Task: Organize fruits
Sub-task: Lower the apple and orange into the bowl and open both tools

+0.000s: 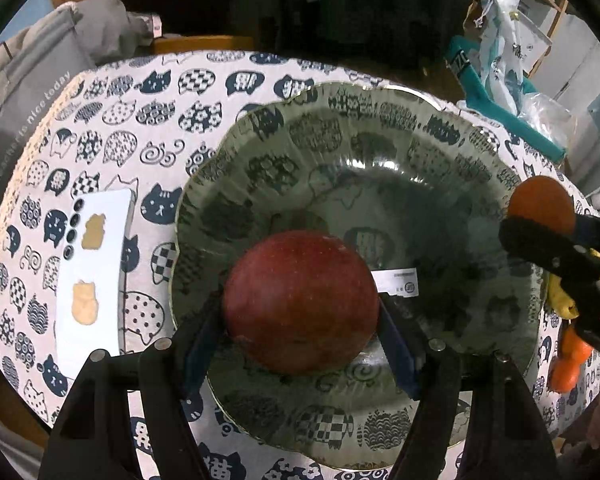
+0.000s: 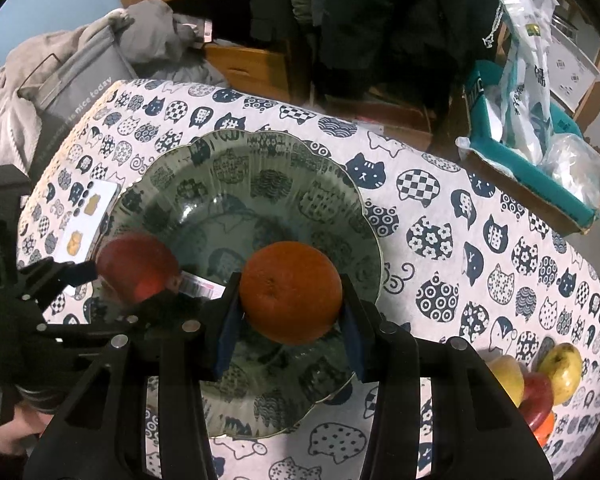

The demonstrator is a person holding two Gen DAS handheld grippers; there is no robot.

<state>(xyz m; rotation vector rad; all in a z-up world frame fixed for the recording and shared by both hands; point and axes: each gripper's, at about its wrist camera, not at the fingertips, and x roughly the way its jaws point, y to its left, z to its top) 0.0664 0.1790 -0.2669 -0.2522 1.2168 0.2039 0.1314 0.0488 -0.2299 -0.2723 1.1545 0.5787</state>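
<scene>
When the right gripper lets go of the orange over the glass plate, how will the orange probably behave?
The orange is round, so it will probably roll on release. The glass plate dips toward its centre, so it likely settles there, perhaps near the apple. It looks firm between the pads of the right gripper, so it is unlikely to squash.

white phone (image 1: 94, 276), teal box (image 2: 540, 176) — cat-print tablecloth (image 2: 460, 240)

A table covered in a white cloth printed with navy cat faces (image 2: 440, 216). On it sits a wide, scalloped, smoky-green glass plate (image 2: 328, 184). Just beside the plate lies a white phone with two tan cat stickers (image 1: 94, 268). Near one corner, yellow, red and orange fruits (image 2: 540, 384) cluster together.
</scene>
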